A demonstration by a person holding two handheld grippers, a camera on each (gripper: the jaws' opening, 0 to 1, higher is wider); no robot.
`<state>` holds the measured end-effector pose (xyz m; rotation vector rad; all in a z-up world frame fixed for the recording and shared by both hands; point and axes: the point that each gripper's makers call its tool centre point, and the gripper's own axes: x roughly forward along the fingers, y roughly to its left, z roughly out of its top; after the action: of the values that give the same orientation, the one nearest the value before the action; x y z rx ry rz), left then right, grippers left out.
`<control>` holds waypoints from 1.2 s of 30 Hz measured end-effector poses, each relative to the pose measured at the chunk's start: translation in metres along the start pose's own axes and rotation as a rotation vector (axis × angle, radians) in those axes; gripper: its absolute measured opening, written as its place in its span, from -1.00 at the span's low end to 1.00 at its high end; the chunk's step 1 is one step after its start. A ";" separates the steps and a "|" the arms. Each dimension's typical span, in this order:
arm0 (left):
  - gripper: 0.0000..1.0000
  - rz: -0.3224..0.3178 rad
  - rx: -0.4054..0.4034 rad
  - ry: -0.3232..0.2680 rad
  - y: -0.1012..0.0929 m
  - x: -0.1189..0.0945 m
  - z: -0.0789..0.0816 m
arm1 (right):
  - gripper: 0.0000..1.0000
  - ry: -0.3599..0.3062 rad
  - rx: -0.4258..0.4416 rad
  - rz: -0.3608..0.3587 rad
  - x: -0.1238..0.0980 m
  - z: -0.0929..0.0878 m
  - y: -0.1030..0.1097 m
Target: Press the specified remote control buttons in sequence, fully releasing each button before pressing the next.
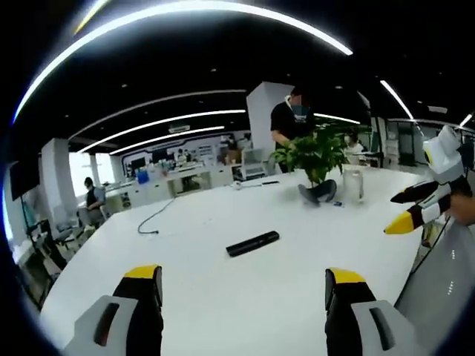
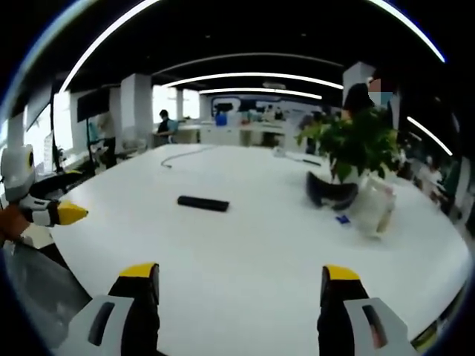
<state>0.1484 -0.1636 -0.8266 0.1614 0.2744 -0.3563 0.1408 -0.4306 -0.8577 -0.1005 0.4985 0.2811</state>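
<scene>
Wide white table [image 1: 223, 297] with a black remote [image 1: 252, 243] flat near its middle, both grippers held above the near edge

Spread across most of both views, the table [image 2: 245, 282]; bare white around the remote [image 2: 202, 203], well ahead of either pair of jaws and touched by neither. Beyond it, a leafy potted plant [image 1: 315, 159] with a dark curved thing at its foot and a clear jar [image 1: 353, 184] just beside; same plant [image 2: 356, 148] and jar [image 2: 375, 208] to the right in the right gripper view. Farther back, a thin cable [image 1: 159, 215] trailing over the table. Left gripper [image 1: 243, 285] spread wide, nothing between its yellow-tipped jaws. Right gripper [image 2: 241, 282] likewise wide apart and empty; seen also at the right of the left gripper view, jaws parted
</scene>
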 end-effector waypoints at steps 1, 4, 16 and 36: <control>0.86 -0.001 -0.027 -0.005 -0.001 -0.001 -0.001 | 0.77 0.001 -0.002 -0.002 0.000 0.000 0.000; 0.79 0.002 -0.080 -0.019 -0.004 -0.003 -0.005 | 0.78 0.012 -0.013 -0.010 0.001 -0.002 -0.001; 0.81 -0.008 0.063 0.005 -0.017 -0.004 -0.013 | 0.80 0.010 -0.014 -0.010 0.000 -0.001 0.001; 1.00 0.063 0.052 0.027 -0.003 -0.004 -0.018 | 0.83 -0.033 0.009 0.045 -0.004 0.006 0.008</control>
<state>0.1395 -0.1612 -0.8430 0.2251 0.2861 -0.2993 0.1382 -0.4223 -0.8507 -0.0755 0.4693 0.3241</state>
